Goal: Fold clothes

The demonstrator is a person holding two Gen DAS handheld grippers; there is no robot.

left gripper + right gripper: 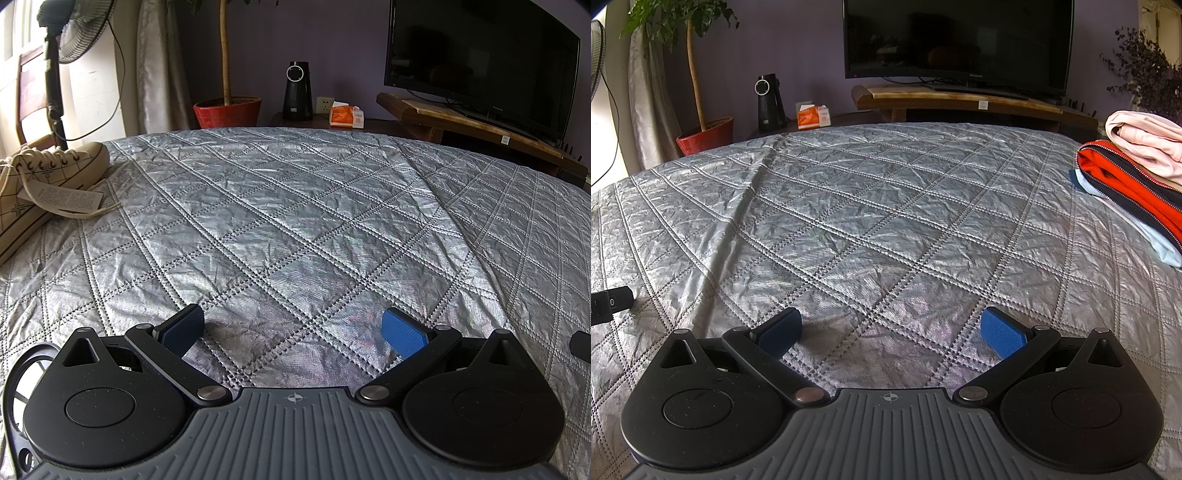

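Clothes (1134, 173) are stacked folded at the right edge of the quilted bed (868, 221), a pink piece on top of a red and navy one. Both the left gripper (293, 334) and the right gripper (891, 336) are held spread wide over bare quilt, gripping nothing. Shoes (40, 181) are seen at the left edge.
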